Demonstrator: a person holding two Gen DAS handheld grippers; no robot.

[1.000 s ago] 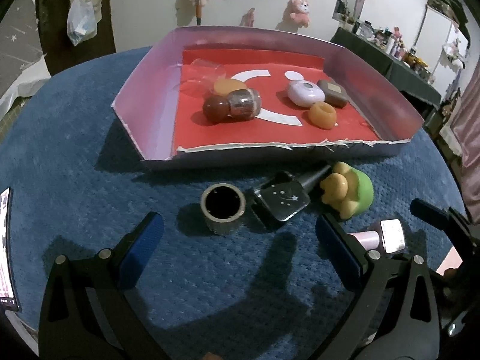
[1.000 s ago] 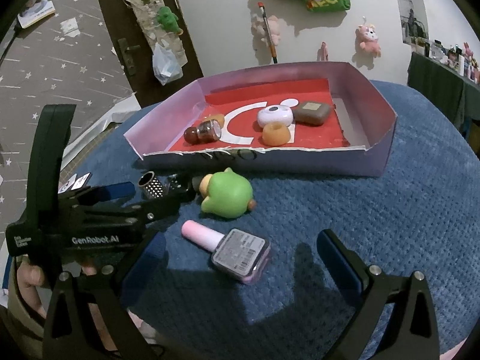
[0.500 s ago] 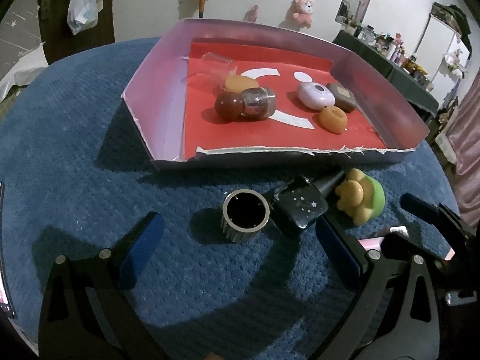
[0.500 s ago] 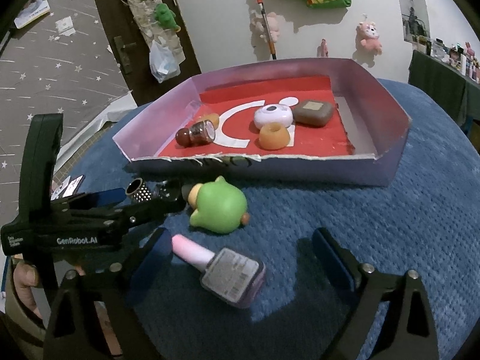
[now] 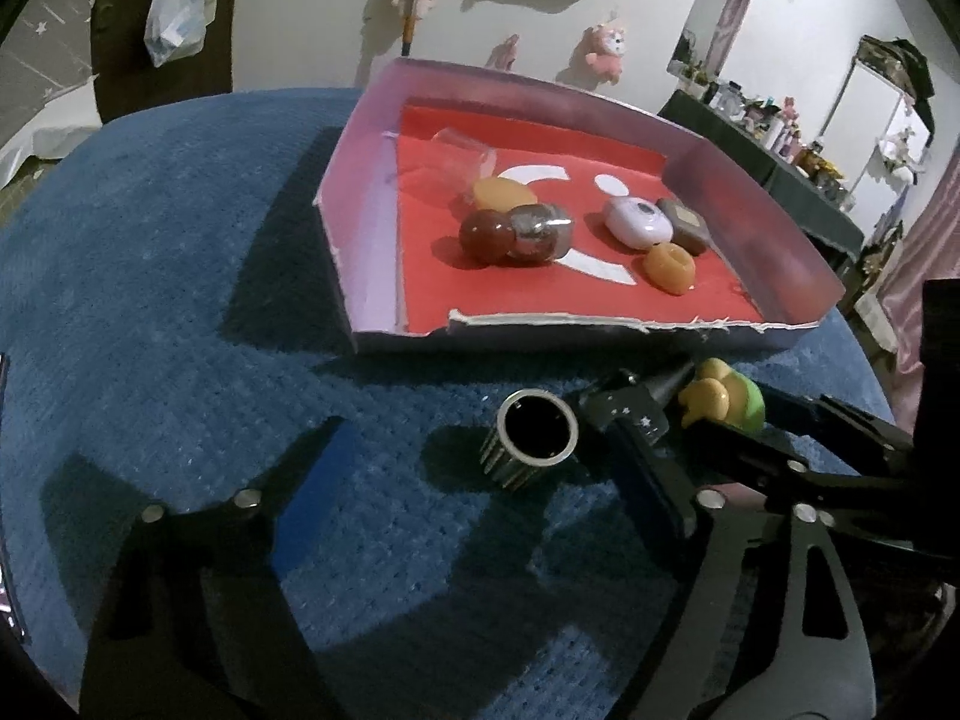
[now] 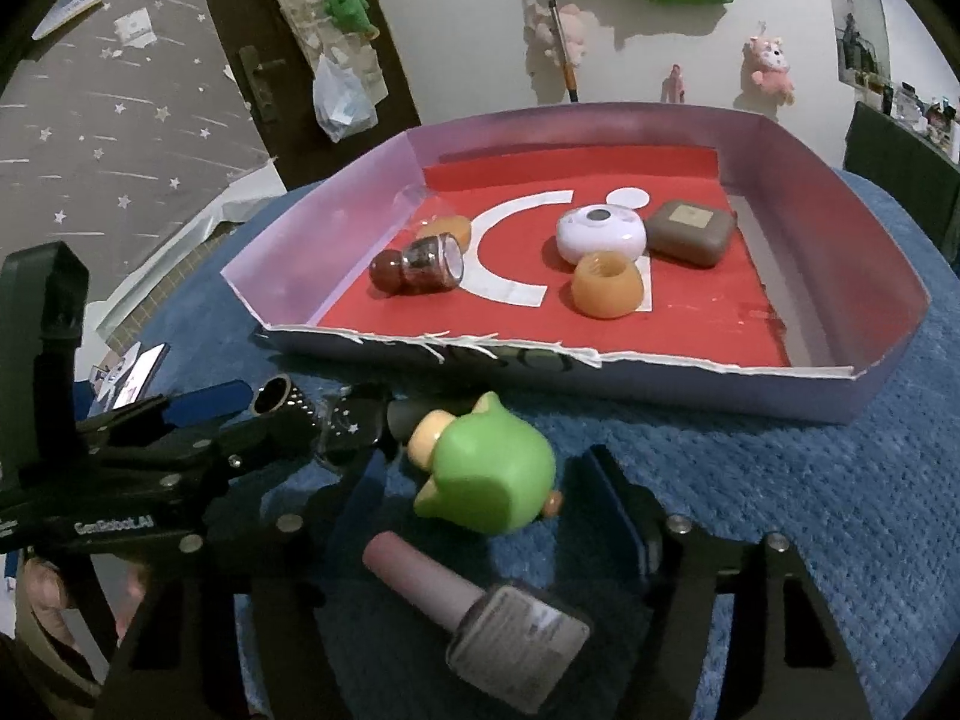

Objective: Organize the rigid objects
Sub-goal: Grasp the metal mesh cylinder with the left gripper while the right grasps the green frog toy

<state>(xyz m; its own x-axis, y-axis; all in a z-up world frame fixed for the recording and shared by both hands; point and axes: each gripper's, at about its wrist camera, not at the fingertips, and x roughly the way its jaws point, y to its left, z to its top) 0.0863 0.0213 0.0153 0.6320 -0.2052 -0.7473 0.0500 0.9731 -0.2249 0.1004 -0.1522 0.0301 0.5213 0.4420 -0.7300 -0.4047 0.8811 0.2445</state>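
A ribbed metal ring (image 5: pixel 534 441) stands on the blue cloth between the fingers of my left gripper (image 5: pixel 474 450). Its jaws are closing, with a gap still showing on the ring's left side. A black star-printed bottle (image 5: pixel 624 414) lies just right of the ring. In the right wrist view, a green toy (image 6: pixel 492 474) lies between the fingers of my right gripper (image 6: pixel 480 468). Those jaws are closing too, and neither pad touches the toy. A pink nail polish bottle (image 6: pixel 474 618) lies nearer the camera. The pink-walled tray (image 6: pixel 660 384) with a red floor stands just beyond.
Inside the tray lie a brown-capped bottle (image 6: pixel 420 267), an orange ring (image 6: pixel 606 285), a white round case (image 6: pixel 600 231), a brown square case (image 6: pixel 690 231) and a clear cup (image 5: pixel 465 147). A phone (image 6: pixel 132 378) lies at the table's left edge. The two grippers stand close side by side.
Both grippers moved forward and their jaws narrowed. The metal ring now sits between the left fingers and the green toy between the right ones; the nail polish bottle has slid nearer the camera.
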